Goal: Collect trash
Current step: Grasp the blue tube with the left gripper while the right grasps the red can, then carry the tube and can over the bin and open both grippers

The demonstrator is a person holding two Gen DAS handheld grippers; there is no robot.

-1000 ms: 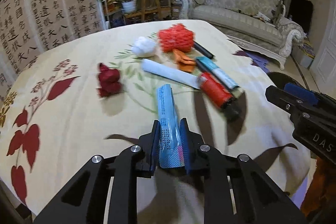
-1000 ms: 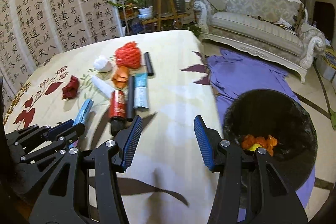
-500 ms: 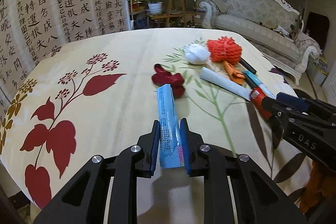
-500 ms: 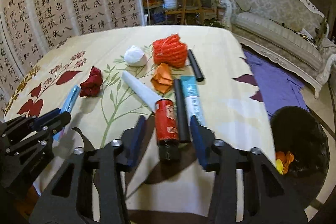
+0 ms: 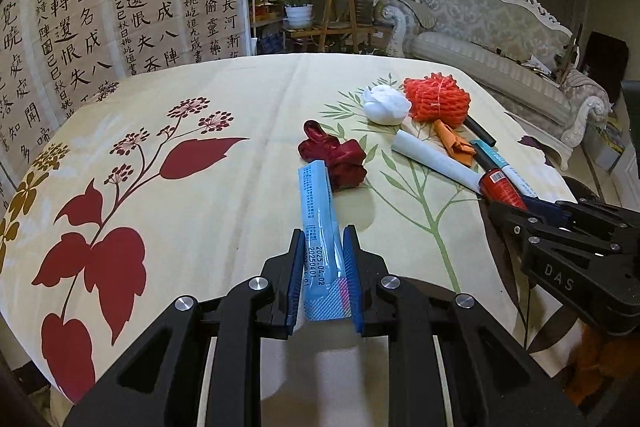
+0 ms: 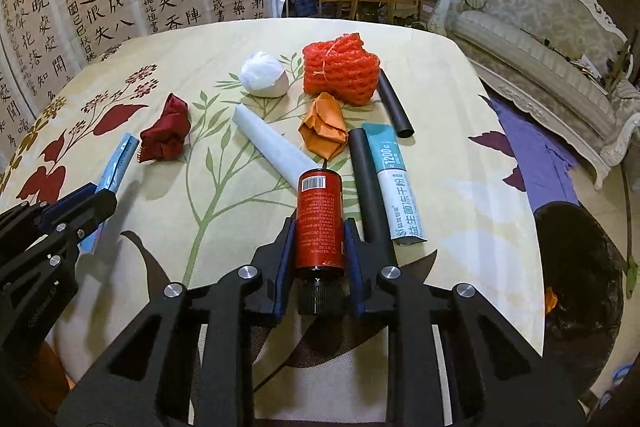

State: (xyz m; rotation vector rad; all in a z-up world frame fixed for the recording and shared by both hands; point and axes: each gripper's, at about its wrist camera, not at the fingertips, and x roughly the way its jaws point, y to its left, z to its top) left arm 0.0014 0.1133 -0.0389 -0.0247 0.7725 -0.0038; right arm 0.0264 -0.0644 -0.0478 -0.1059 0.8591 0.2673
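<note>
Gripping a light blue wrapper (image 5: 320, 227) between closed jaws, the left gripper (image 5: 322, 275) hovers above the floral tablecloth (image 5: 200, 195). Right gripper (image 6: 319, 251) jaws clamp a red bottle (image 6: 320, 219) lying near the table edge, beside a black bin (image 6: 580, 267).

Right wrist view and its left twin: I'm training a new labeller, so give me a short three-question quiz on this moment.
1. True or false: the left claw is shut on a blue packet.
2. What sits between the right claw's fingers? A) white roll B) red tube C) orange net
3. Fill in: the bin stands on the floor off the table's ____ edge in the right wrist view.

Key: 1 true; 2 B, the red tube; 3 right.

Wrong options, for reference: the white roll and the orange net both lie on the table.
</note>
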